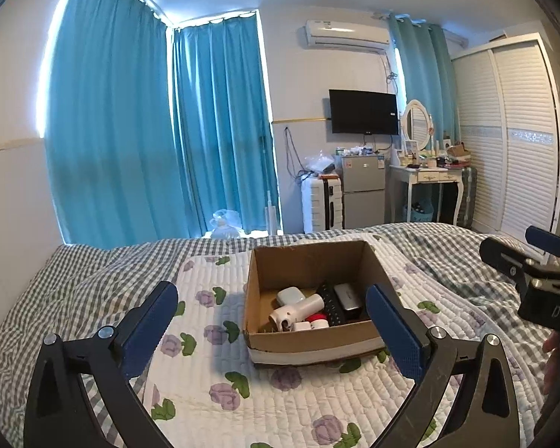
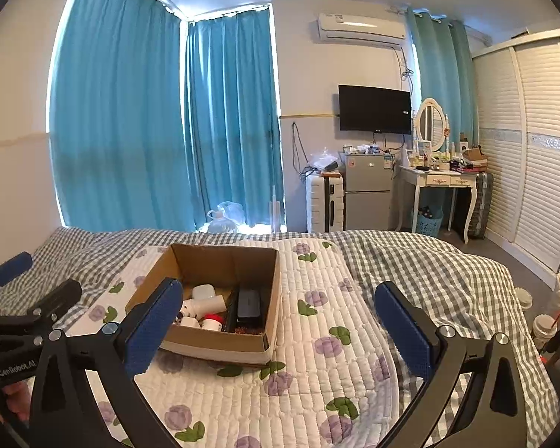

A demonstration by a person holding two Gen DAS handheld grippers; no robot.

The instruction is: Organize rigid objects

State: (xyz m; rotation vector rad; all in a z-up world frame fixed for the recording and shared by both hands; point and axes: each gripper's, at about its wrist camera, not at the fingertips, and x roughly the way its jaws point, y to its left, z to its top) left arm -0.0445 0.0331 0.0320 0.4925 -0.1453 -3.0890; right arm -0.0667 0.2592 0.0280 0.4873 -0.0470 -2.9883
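A brown cardboard box (image 1: 310, 298) sits open on a white quilt with purple flowers (image 1: 212, 373), which lies on a bed with a grey checked cover (image 1: 74, 280). The things to tidy are all inside the box. There is a white bottle (image 1: 296, 311) lying on its side, and a small white case (image 1: 290, 295) just behind it. In front of the bottle, near the front wall, are little white things with a red part (image 1: 315, 319); what they are is too small to tell. Next to them is a long black thing with dots (image 1: 330, 304), and beside that a dark case with a grey lid (image 1: 349, 296). The left gripper (image 1: 272, 326) has its blue fingers spread wide with nothing between them, and the box shows in the gap. The right gripper (image 2: 280, 326) is spread wide too and holds nothing; it hangs over the quilt just right of the box.
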